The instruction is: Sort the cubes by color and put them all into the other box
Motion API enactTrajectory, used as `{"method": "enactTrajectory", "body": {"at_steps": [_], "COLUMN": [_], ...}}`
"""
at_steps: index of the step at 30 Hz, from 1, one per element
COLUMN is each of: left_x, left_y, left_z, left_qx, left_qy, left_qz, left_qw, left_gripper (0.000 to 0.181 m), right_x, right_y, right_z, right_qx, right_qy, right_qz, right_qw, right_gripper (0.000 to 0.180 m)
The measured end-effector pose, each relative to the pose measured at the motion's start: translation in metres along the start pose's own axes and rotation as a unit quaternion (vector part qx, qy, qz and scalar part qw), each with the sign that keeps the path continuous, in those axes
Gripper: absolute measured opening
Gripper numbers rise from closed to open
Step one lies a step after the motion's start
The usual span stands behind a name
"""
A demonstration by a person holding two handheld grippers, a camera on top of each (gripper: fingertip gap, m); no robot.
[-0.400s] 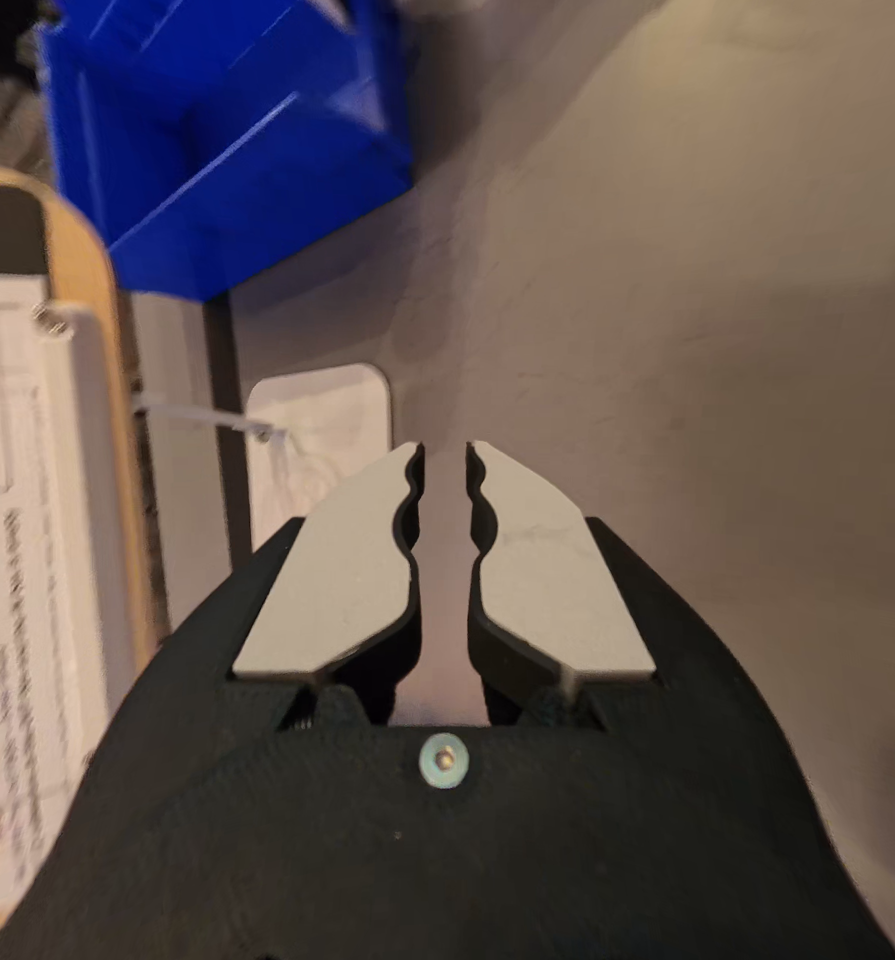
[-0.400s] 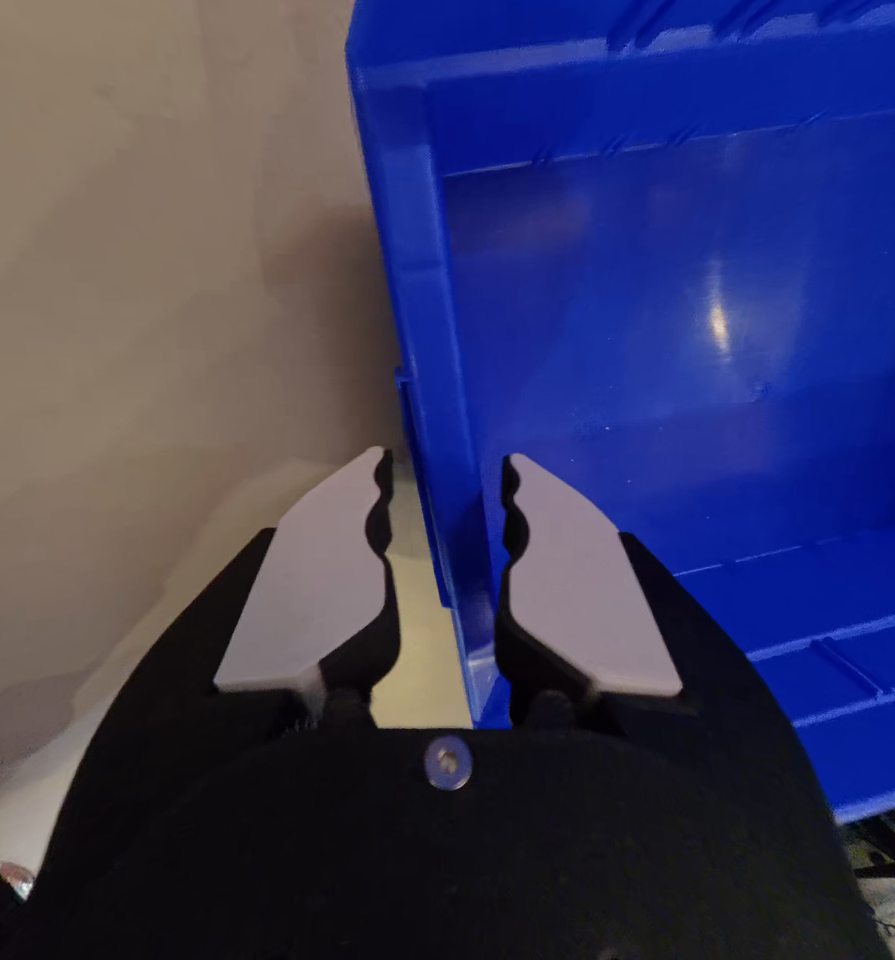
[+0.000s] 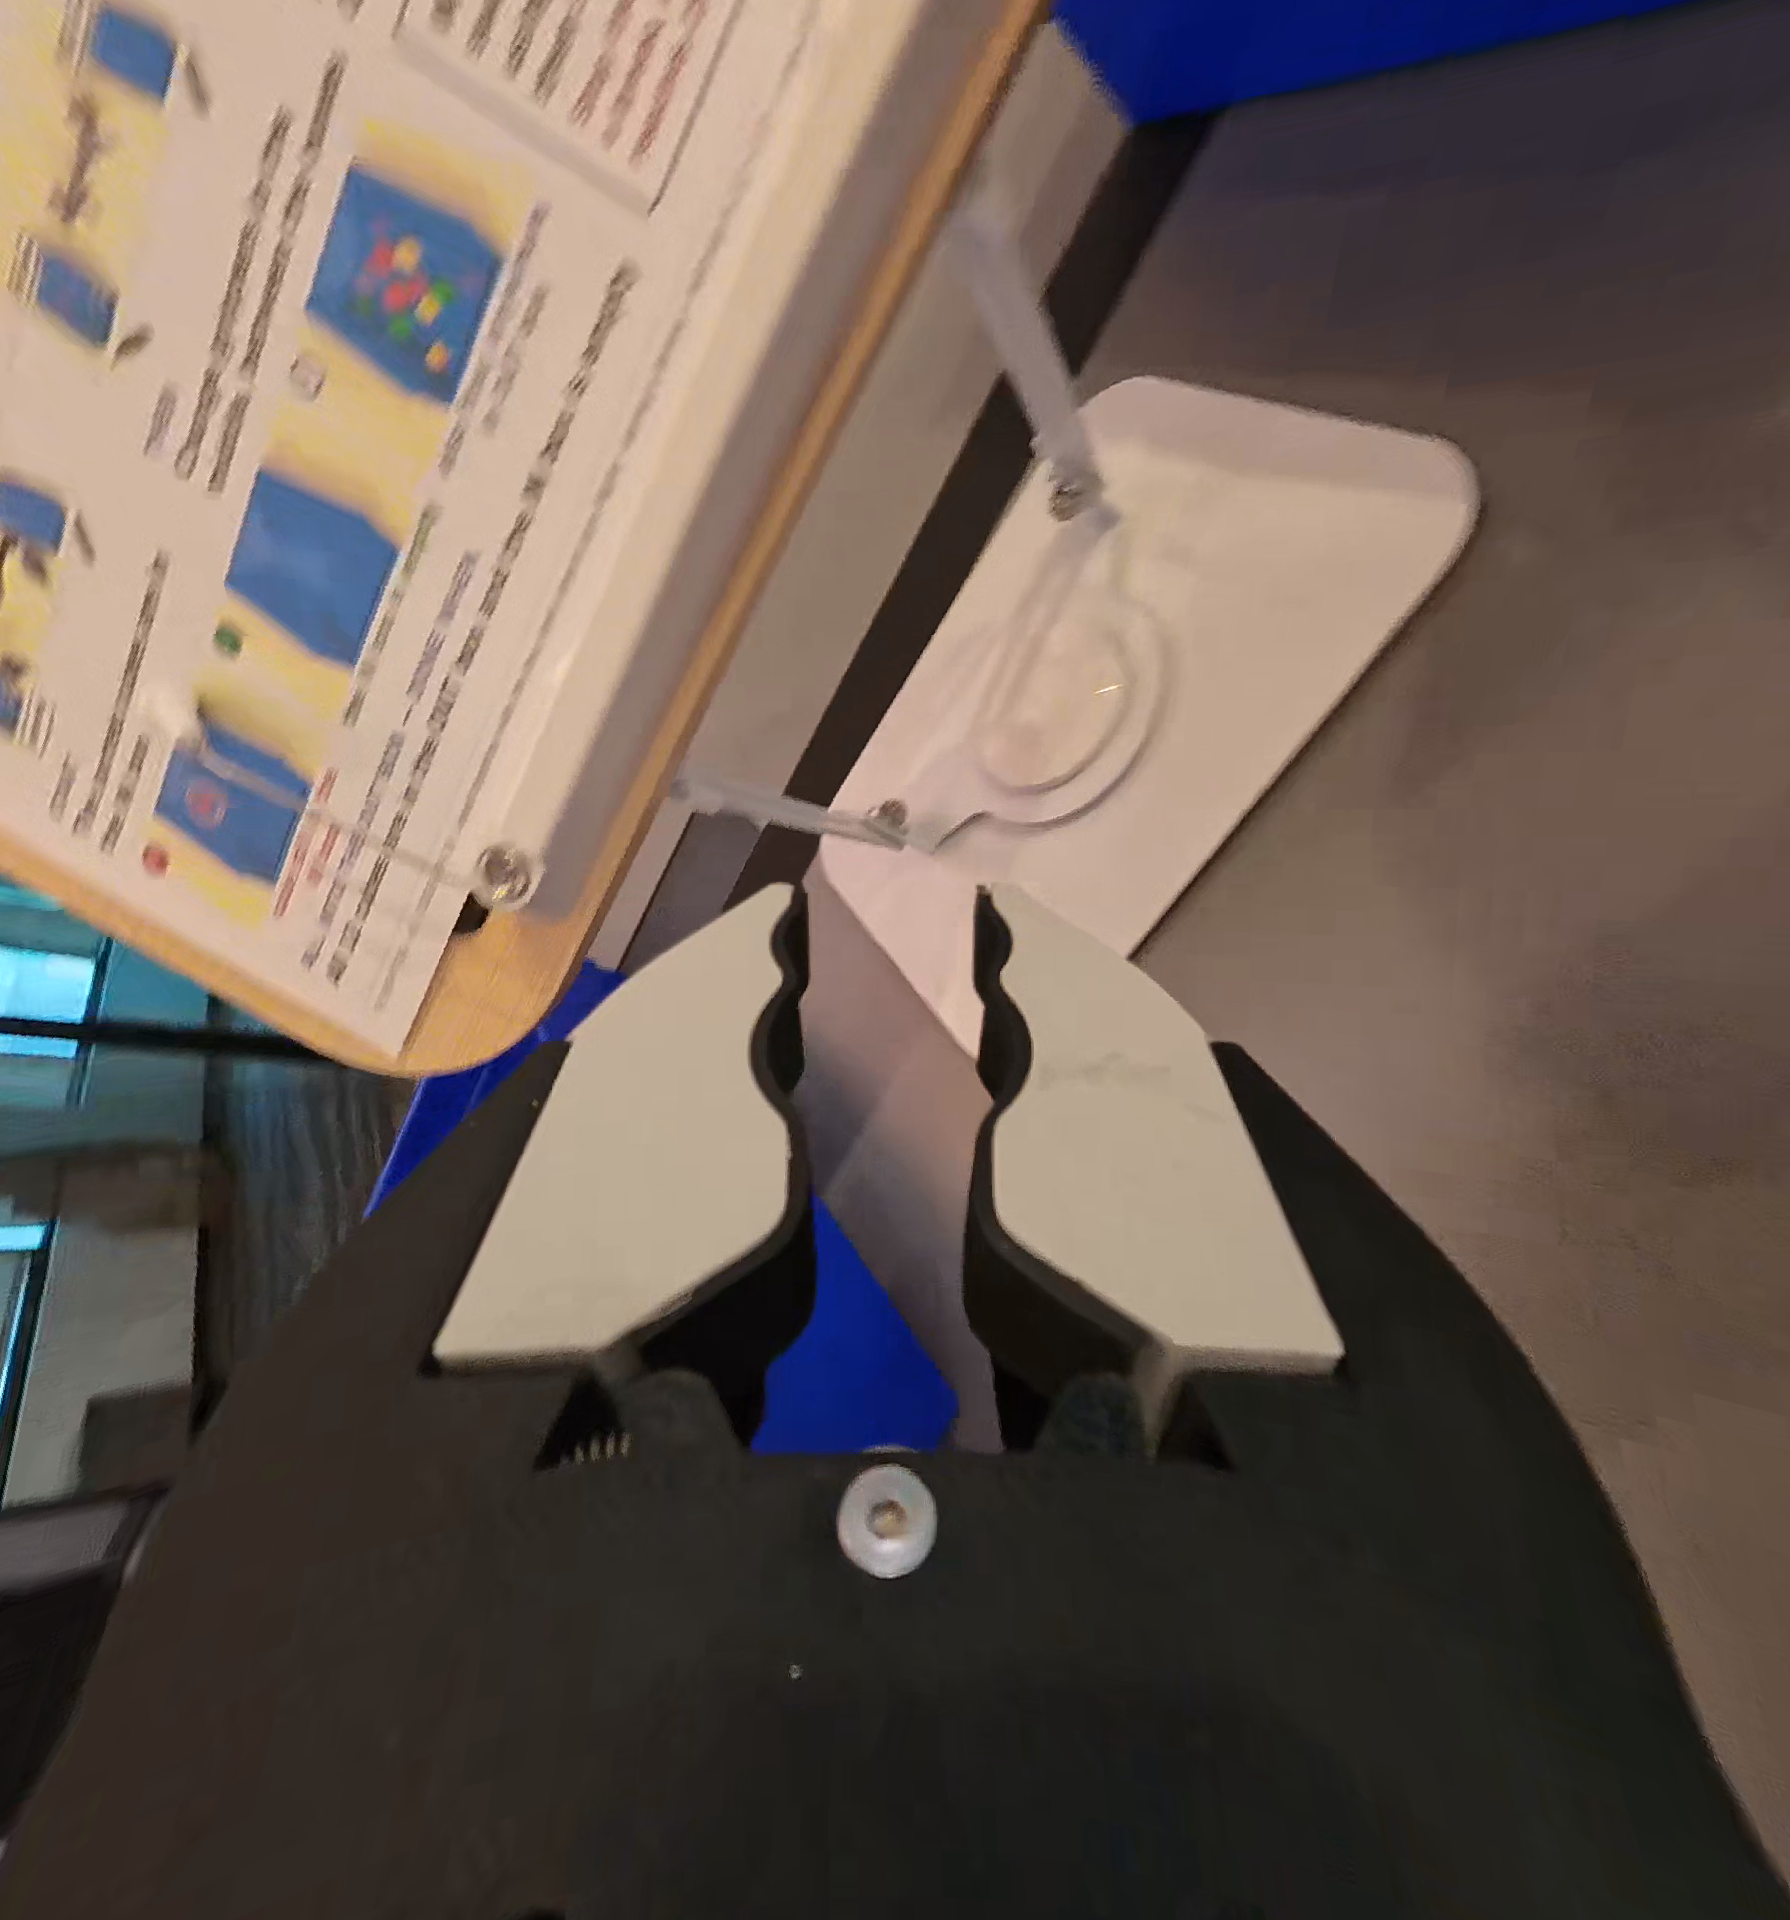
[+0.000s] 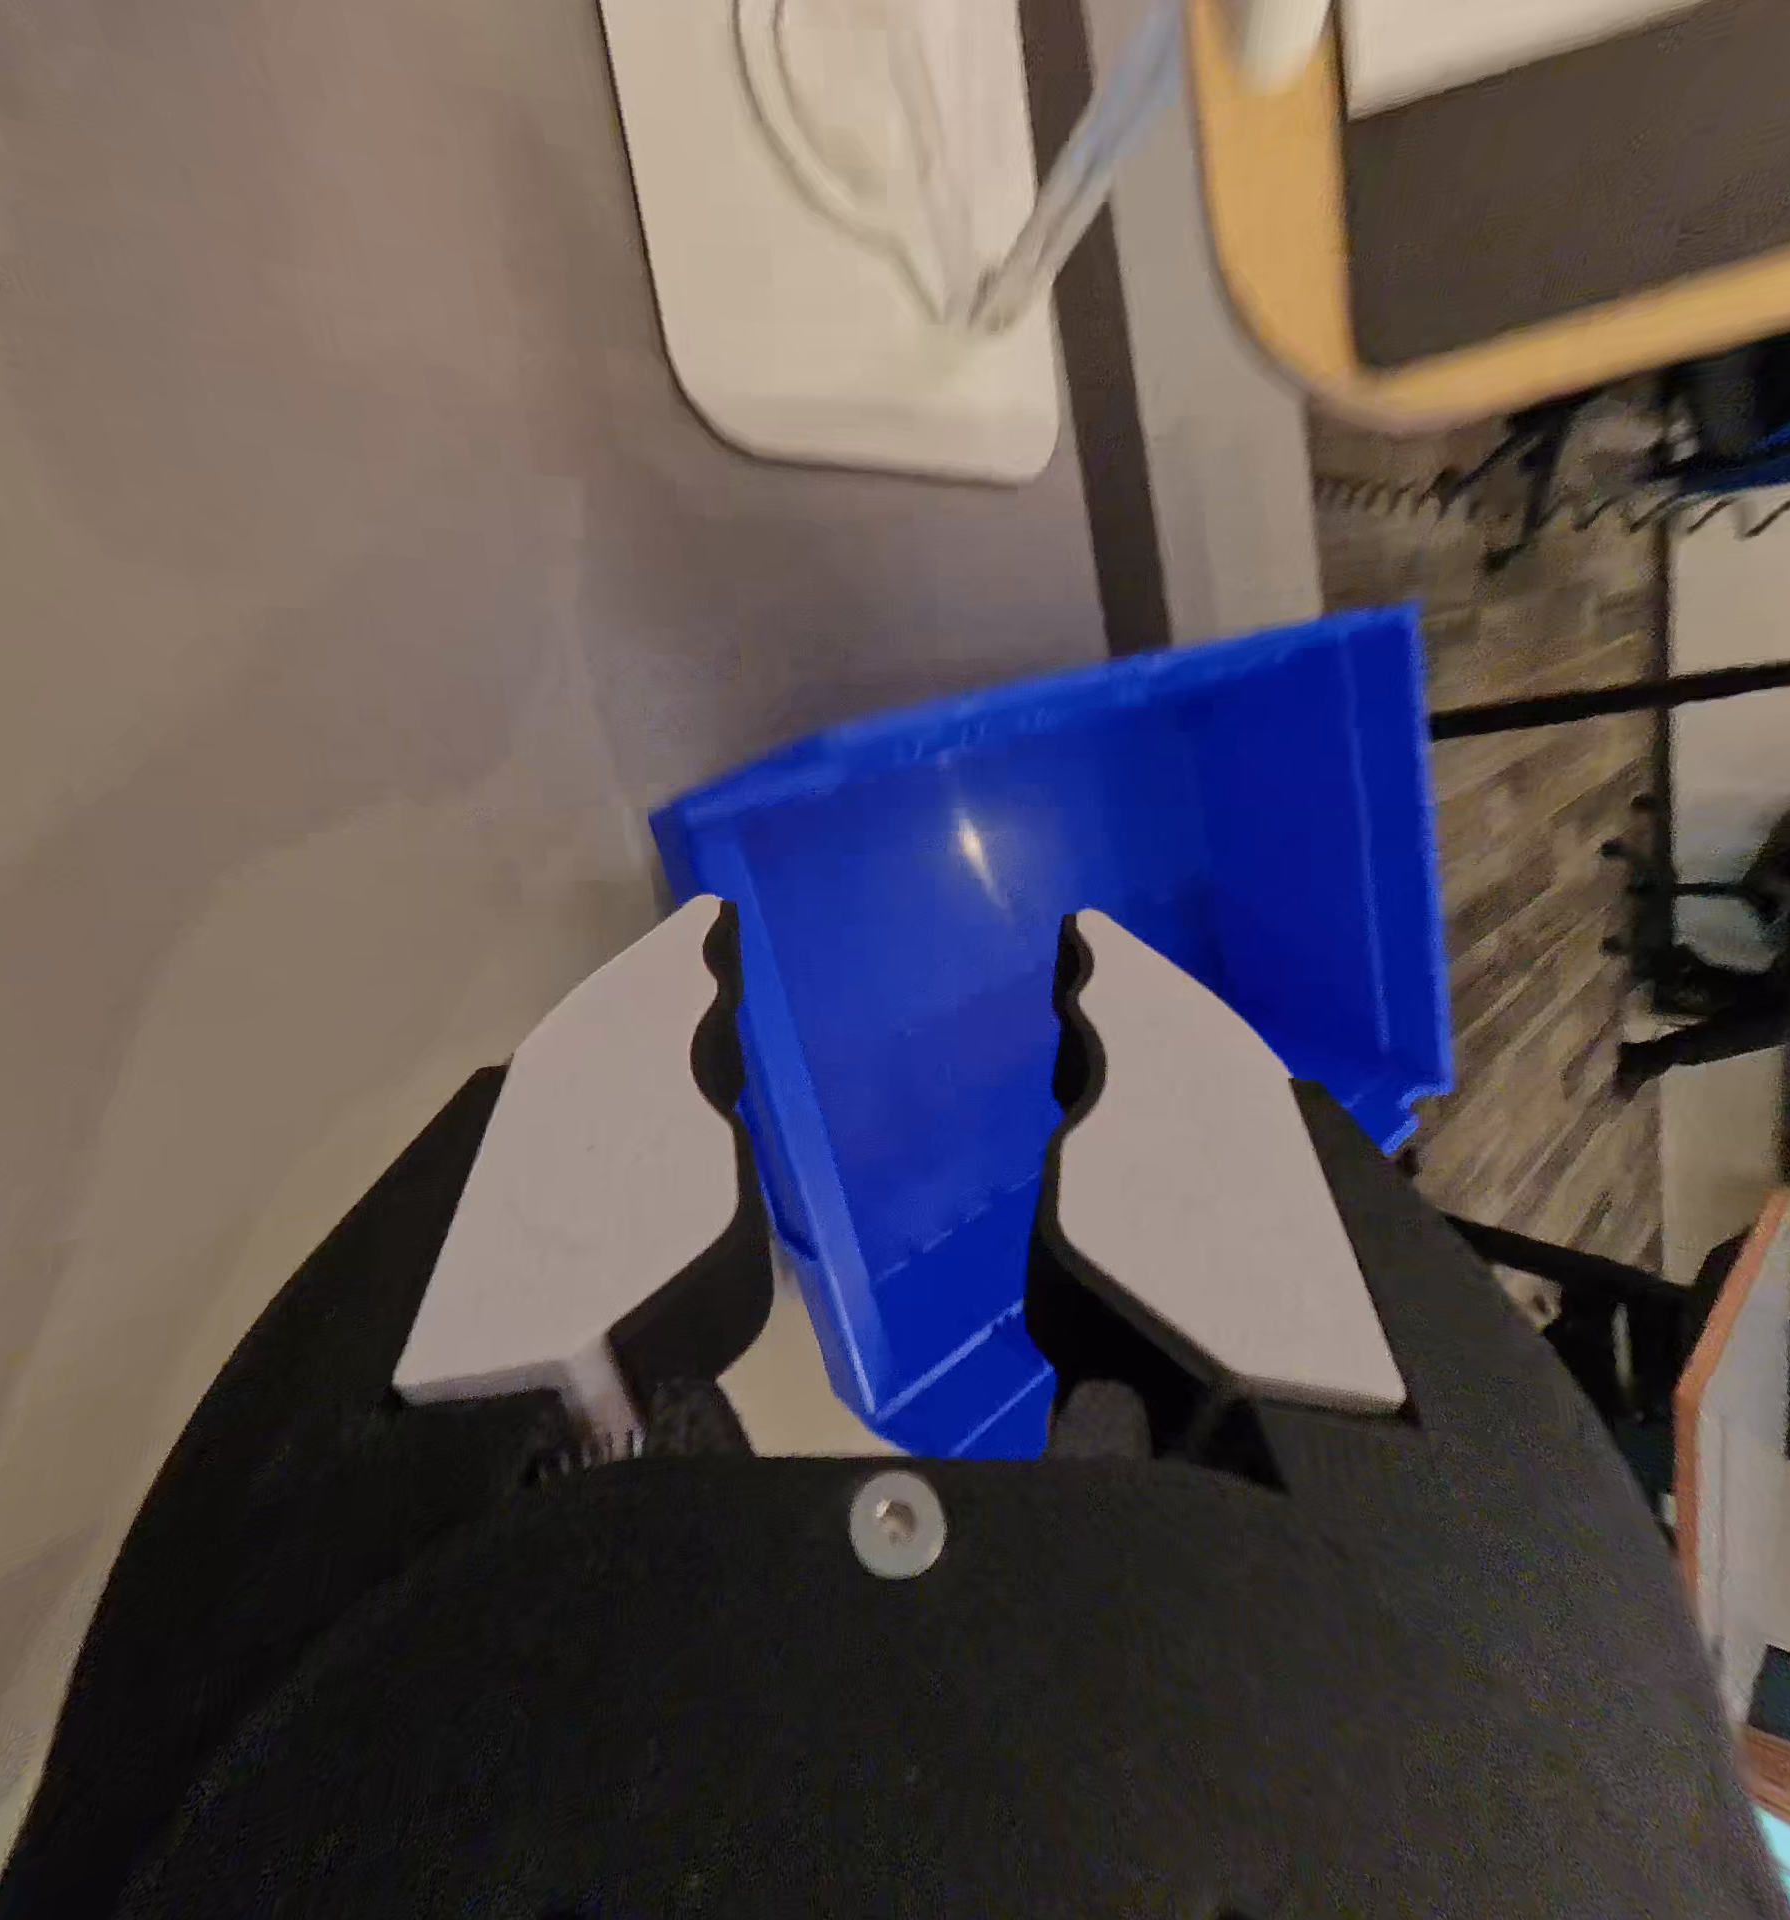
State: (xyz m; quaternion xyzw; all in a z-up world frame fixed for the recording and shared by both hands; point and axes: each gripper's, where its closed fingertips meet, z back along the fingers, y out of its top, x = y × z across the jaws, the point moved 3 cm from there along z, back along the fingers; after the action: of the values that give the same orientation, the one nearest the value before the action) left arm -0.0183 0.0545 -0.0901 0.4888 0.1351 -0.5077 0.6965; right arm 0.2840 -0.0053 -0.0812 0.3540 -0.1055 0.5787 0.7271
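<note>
Two grippers are in my hands, and only the right gripper (image 4: pixel 896 920) has anything between its fingers. Its jaws stand apart on either side of one wall of the blue box (image 4: pixel 1130 914): my left finger (image 4: pixel 600 1153) is outside that wall and close against it, my right finger (image 4: pixel 1203 1174) is inside the box and clear of the wall. Whether the box is gripped or merely straddled, I cannot tell. No cubes show in the part of the box I can see. The box lies past the edge of the grey table (image 4: pixel 299 623), over the patterned floor (image 4: pixel 1535 883).

My left gripper (image 3: pixel 886 904) is released, with a gap between its tips and nothing in it. It hangs over the table edge, just short of a white stand base (image 3: pixel 1275 582). Clear struts rise from that base to a wooden-edged instruction board (image 3: pixel 371 416), up and to the left. A strip of blue plastic (image 3: pixel 849 1340) shows below, between my fingers.
</note>
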Motion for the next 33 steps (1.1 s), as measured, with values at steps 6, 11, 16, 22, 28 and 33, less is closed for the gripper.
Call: {"method": "enactTrajectory", "body": {"at_steps": [6,11,16,22,28,33], "left_x": [-0.023,-0.031,-0.035,-0.024,0.003,0.018], "left_y": [-0.022,-0.031,-0.040,-0.051,-0.080,-0.101], "left_z": [0.002,0.006,0.008,0.009,0.005,-0.006], "left_qx": [-0.025,-0.037,-0.040,-0.032,-0.027,-0.050], "left_qy": [0.051,0.065,0.069,0.034,-0.006,0.001], "left_qz": [0.061,0.079,0.087,0.102,0.154,0.195], "left_qw": [0.997,0.994,0.993,0.994,0.988,0.979], "left_gripper": [0.038,0.037,0.038,0.040,0.061,0.096], "right_x": [-0.015,-0.021,-0.026,-0.044,-0.085,-0.098], "right_y": [0.076,0.116,0.146,0.176,0.203,0.227], "right_z": [0.017,0.007,-0.002,-0.023,-0.075,-0.110], "right_qx": [0.063,0.077,0.092,0.127,0.185,0.262], "right_qy": [-0.014,-0.012,0.000,0.047,0.109,0.110], "right_qz": [0.034,0.060,0.075,0.066,0.028,-0.056], "right_qw": [0.997,0.995,0.993,0.989,0.976,0.957], "right_gripper": [0.057,0.056,0.057,0.057,0.069,0.086]}}
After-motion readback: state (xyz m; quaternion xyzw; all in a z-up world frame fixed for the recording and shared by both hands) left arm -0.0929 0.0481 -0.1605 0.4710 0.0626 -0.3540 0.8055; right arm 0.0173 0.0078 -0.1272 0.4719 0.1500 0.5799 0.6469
